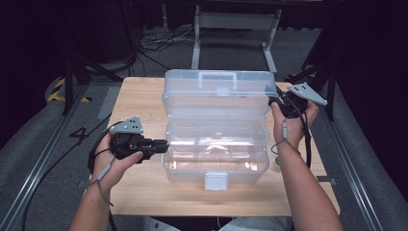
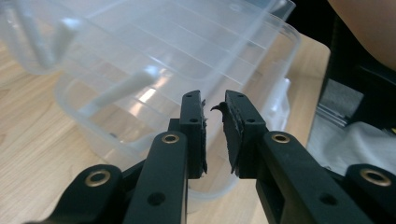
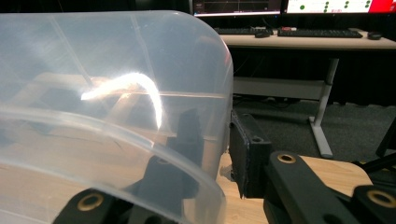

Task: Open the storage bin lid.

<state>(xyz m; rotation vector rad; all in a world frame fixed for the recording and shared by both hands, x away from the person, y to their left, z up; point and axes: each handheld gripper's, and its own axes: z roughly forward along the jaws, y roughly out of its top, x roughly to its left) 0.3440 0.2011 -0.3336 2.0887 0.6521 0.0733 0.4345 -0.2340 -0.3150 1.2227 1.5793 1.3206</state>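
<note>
A large painted numeral 4 (image 1: 79,133) was read on the grey floor left of the pale wooden counter (image 1: 144,192); no brand or label could be made out on the clear plastic storage box (image 1: 214,161) standing at the counter's middle, its hinged clear lid (image 1: 216,91) raised toward the far edge. A white latch (image 1: 215,180) was seen on the box's near wall. The left hand-held gripper (image 1: 163,144) was held against the box's left wall; in the left gripper view its jaws stood narrowly apart with the box's rim just beyond them, and whether the pads pressed it could not be told. The right hand-held gripper (image 1: 274,101) was seen at the lid's right edge; in the right gripper view 1 jaw lay behind the lid wall, blurred through the plastic, the other outside, the wall between them. Writing on the distant monitors (image 3: 327,5) was too small to read.
</note>
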